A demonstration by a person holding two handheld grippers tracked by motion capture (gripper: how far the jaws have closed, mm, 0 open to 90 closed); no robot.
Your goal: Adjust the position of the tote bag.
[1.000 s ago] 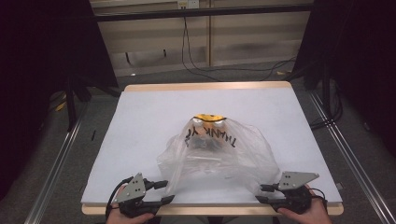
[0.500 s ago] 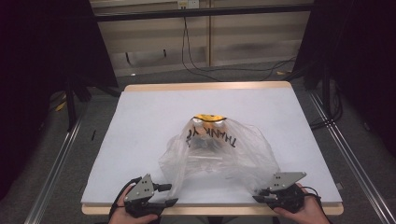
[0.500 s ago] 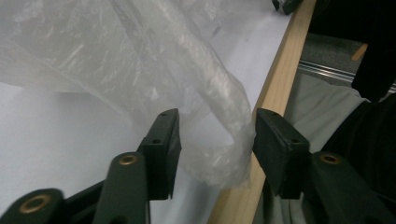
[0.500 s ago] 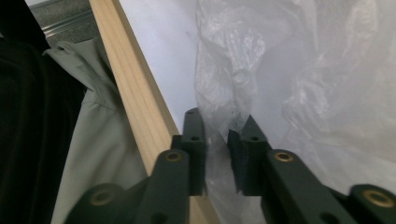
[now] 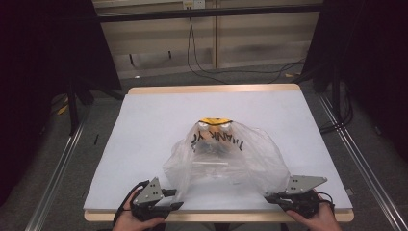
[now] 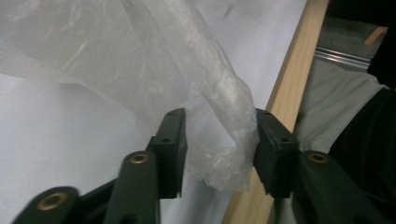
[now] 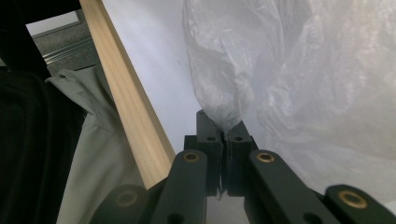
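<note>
At the near edge of the table [image 5: 144, 125], both grippers sit at the two front corners of a clear plastic bag [image 5: 226, 161] printed THANK YOU.

Right gripper [image 7: 225, 135]: jaws pinched tight on the bag's right handle loop [image 7: 219, 100]; film bunches up straight out of the fingertips. That side is secured.

Left gripper [image 6: 219, 140]: jaws have just been closing, still apart. Left handle loop [image 6: 224, 126] hangs between the fingers [image 6: 170, 140]; it brushes the pad nearer the wooden edge strip [image 6: 289, 88], with a gap to the other pad. Not clamped yet.

From the high view, the left gripper [image 5: 166, 199] and right gripper [image 5: 274, 197] flank the bag's mouth; the bag body runs away from both sets of fingertips toward the table centre, with a yellow-topped thing [image 5: 215, 126] inside at the far end.

Key relation: the left loop is already inside the left jaws, slightly off toward the table-edge pad. Judging by that, the left just needs to finish closing; no reach needed. Risk: thin film slipping out past the tips.
</note>
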